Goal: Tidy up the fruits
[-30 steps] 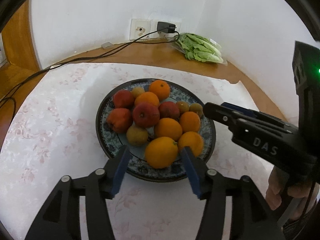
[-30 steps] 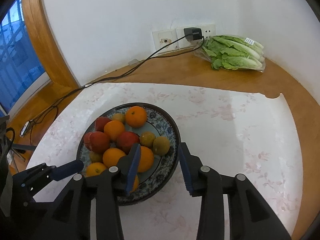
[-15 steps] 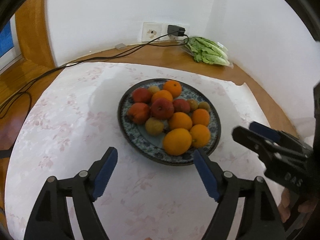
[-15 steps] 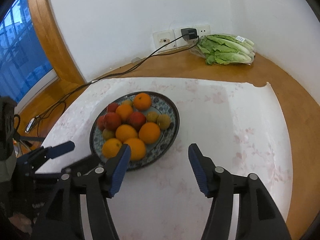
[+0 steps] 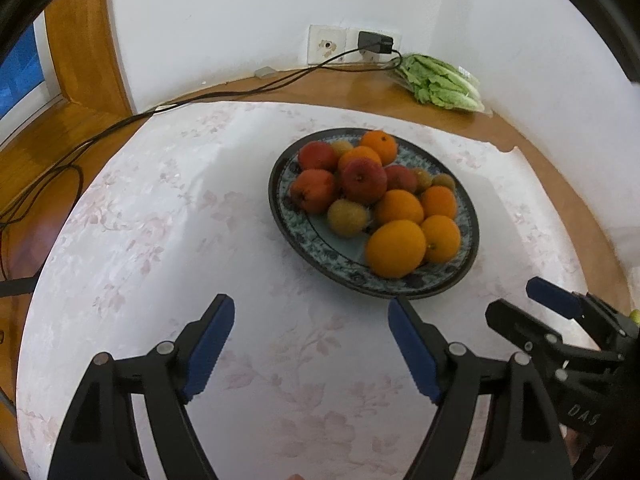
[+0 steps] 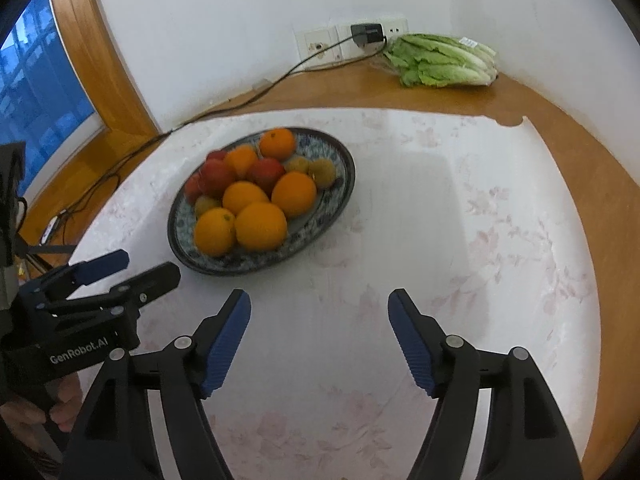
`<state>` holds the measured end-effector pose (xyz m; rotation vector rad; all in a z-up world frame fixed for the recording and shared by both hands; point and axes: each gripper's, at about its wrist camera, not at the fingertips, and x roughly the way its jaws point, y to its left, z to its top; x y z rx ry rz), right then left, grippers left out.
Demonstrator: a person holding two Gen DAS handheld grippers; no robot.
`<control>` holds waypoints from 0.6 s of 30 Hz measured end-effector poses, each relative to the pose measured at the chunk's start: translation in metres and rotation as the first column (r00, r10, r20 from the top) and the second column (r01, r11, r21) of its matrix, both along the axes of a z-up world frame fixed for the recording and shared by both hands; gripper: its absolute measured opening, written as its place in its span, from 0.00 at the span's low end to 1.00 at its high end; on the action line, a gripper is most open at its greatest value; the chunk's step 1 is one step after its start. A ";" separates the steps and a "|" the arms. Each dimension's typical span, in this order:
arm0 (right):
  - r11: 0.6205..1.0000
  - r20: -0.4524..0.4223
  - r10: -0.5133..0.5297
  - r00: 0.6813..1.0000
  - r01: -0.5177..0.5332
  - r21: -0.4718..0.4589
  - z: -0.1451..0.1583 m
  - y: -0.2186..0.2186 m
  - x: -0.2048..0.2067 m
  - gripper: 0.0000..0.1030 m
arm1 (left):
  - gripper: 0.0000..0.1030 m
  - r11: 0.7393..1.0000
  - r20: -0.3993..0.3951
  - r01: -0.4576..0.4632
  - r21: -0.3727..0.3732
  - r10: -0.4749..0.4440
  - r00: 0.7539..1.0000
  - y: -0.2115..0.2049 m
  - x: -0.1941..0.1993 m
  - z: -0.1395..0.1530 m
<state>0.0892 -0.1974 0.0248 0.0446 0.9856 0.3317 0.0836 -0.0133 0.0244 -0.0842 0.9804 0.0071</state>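
Both grippers just backed off the plate (image 5: 280,196) of fruit (image 5: 394,246) mid-table: left (image 5: 310,346) is wide open and empty, right (image 6: 319,338) is still opening with nothing in it, so looks basically done.

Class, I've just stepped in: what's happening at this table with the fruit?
A person holds a two-finger tool in each hand over a floral tablecloth. The left tool is open and empty; the right tool is opening, with nothing between its jaws. Both sit short of the patterned plate piled with oranges, red apples and small yellowish fruits. Nothing is held.
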 end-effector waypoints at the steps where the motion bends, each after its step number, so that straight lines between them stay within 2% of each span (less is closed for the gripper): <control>1: 1.000 -0.002 -0.001 1.000 0.001 -0.005 -0.001 0.001 0.000 0.71 | 0.80 1.000 -0.002 0.000 0.002 0.000 1.000 0.000 0.000 -0.001; 6: 0.999 0.003 -0.008 1.000 0.008 -0.041 -0.006 0.003 0.000 0.71 | 0.80 1.000 -0.002 0.002 0.021 -0.002 1.000 -0.004 0.001 -0.005; 18: 0.998 -0.014 -0.020 1.000 0.019 -0.057 -0.016 0.006 0.001 0.71 | 0.80 1.000 -0.018 0.019 0.024 -0.019 1.000 -0.012 0.004 -0.014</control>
